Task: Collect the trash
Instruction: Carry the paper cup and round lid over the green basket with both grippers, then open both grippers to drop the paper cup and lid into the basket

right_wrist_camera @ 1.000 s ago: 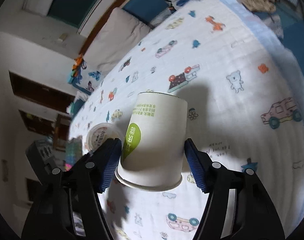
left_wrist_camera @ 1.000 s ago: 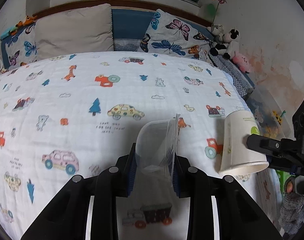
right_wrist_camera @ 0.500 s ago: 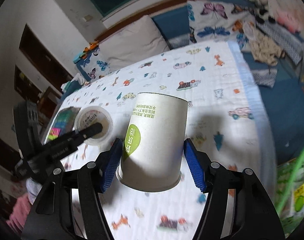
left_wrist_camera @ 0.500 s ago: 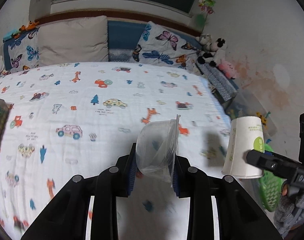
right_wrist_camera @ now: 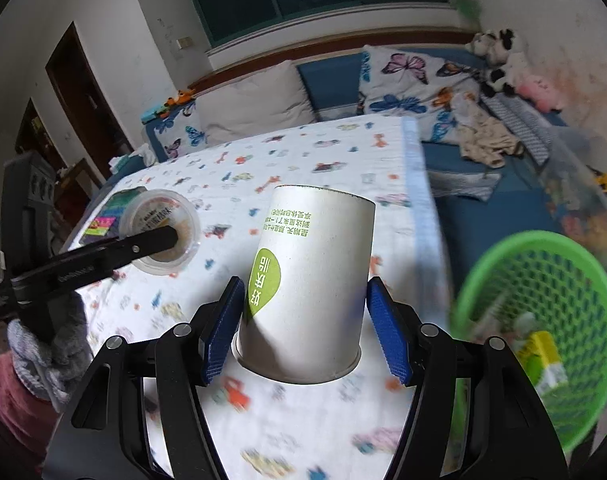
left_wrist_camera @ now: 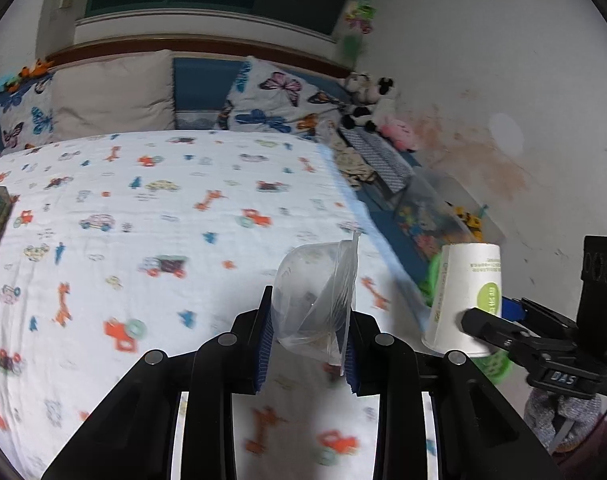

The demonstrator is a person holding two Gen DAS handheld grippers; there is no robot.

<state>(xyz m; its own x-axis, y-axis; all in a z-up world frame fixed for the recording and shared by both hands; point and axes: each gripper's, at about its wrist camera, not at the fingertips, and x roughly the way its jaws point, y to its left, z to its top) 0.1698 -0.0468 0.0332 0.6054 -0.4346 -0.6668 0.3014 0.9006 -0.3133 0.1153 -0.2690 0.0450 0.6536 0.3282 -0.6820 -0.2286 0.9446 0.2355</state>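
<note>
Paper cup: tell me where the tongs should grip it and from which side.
Grip the paper cup across its lower wall, just above the rolled rim, coming from the open-mouth end. It tapers toward its base, so the wide end fills the right tongs, whose pads already sit on opposite sides there.

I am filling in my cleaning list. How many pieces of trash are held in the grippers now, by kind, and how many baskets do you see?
Paper cup: 1
Clear plastic cup: 1
Green basket: 1
Total: 3
</note>
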